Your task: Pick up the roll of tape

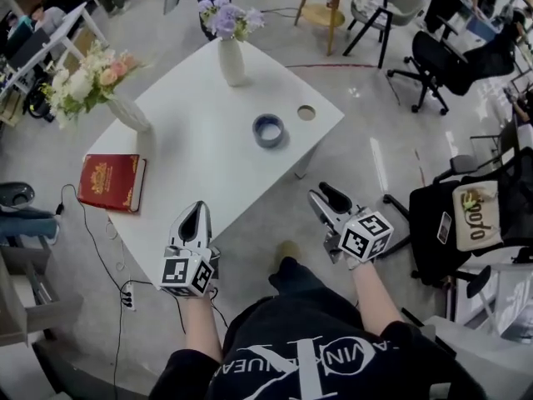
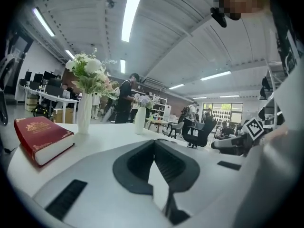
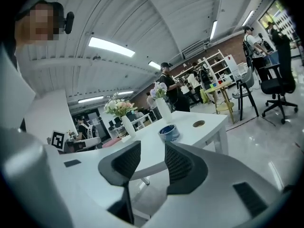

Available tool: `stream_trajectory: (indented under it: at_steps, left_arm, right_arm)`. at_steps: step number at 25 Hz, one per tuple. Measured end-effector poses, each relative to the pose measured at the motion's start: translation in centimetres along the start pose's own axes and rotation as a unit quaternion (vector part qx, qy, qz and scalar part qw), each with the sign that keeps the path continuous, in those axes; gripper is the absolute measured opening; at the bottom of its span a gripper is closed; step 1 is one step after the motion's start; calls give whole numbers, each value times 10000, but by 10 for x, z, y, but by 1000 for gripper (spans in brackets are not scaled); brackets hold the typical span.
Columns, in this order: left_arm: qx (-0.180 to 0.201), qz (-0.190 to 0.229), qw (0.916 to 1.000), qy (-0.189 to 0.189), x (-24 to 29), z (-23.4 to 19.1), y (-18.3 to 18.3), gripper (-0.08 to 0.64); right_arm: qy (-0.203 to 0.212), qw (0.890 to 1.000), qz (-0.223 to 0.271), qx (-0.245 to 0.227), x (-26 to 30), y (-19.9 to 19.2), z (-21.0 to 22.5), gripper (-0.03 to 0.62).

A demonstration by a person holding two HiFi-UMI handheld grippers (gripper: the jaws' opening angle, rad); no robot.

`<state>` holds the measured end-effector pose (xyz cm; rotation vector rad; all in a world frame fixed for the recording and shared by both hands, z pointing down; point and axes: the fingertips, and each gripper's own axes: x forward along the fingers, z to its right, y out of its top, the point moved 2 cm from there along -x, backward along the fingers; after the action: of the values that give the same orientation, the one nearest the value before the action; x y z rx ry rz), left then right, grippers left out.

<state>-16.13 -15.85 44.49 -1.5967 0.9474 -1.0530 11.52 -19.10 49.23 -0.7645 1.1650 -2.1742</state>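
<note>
White surface (image 1: 191, 152) in an open office. Left gripper (image 1: 198, 209) jaws are pressed together, empty; right gripper (image 1: 325, 197) jaws are parted, empty. Well beyond both, the tape roll (image 1: 268, 130) lies flat near a vase (image 1: 231, 61). It is probably light and stiff, so pinch across its ring wall.

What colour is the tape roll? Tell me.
Dark blue roll of tape, clearest in the head view.
</note>
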Motion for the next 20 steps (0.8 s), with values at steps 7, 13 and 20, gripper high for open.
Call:
stream_trajectory:
  at_steps: [7,13,20]
  left_arm:
    - [4,-108,9998,153,35,1,-1,-2]
    - [47,-192,9994,278,50,2,-3,-2]
    - [49,-426,9989,201,71,-5,-13,-2]
  right_arm:
    - [305,9992,-237,73,34,9,24,161]
    - [479,9981,-372,109,56,18,44,147]
    - [542,9965,-568,284,84,19,53,123]
